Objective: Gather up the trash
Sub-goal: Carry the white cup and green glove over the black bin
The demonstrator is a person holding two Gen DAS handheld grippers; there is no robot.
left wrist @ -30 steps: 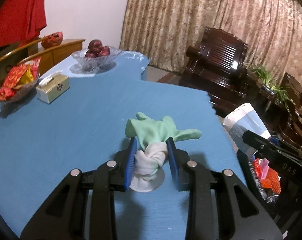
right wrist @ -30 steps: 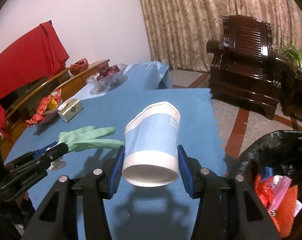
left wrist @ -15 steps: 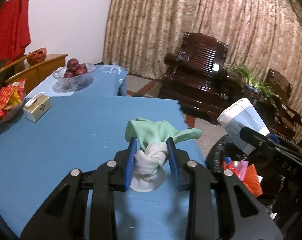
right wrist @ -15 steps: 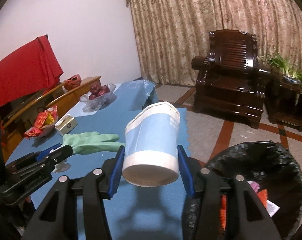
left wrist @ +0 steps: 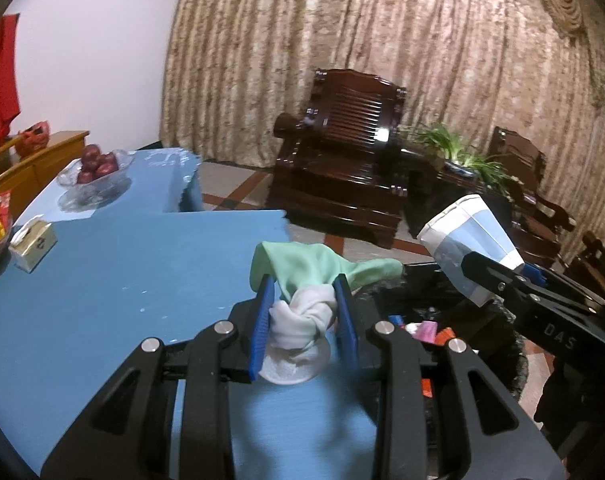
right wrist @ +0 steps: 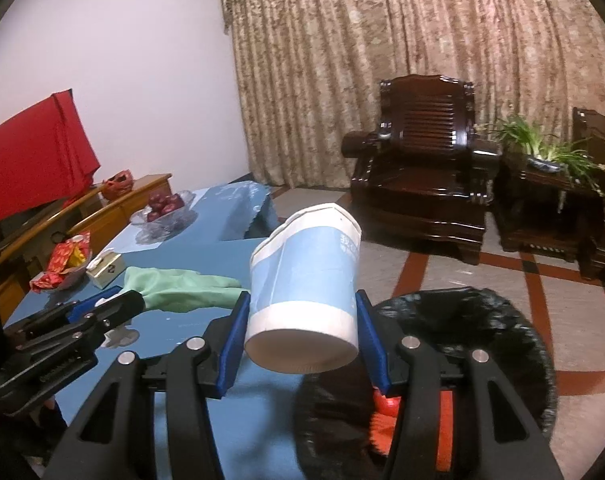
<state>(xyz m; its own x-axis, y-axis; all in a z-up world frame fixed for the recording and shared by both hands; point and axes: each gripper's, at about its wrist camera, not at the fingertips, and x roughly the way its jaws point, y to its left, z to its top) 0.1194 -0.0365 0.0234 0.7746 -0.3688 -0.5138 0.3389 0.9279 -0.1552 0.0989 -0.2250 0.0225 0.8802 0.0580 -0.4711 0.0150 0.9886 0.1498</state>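
1. Two tongs, both loaded, both near the bin. Far left on the table w/ blue cloth (right wrist: pixel 190 248): snack bowl (right wrist: pixel 62 272), tissue box (right wrist: pixel 107 268), fruit bowl (right wrist: pixel 162 210). None of it looks like trash, so leave it.
2. Left gripper (left wrist: pixel 304 314): blue pads pinching the knotted white cuff of a green rubber glove (left wrist: pixel 302 264). Glove fingers flop forward past the tips, over the table edge toward the bin.
3. Something white & disc-like sits under the knot; can't tell what it is or whether it's attached.
4. Right gripper (right wrist: pixel 302 330): pads pressed on both sides of a blue-and-white paper cup (right wrist: pixel 306 284), held on its side w/ base toward the camera. In the left view the cup hangs above the bin's near rim.
5. Bin w/ black liner (right wrist: pixel 498 316) sits on the floor beside the table, already holding red/orange wrappers.
6. Risks, my read:
   - Glove released too early → limp fingers drape over the rim or table edge, doesn't drop in.
   - Cup is light & round; let go off-centre → bounces off the rim, rolls across the floor.
   - Both tongs crowd the same opening → could knock each other.
   - Squeezing harder crushes the cup.
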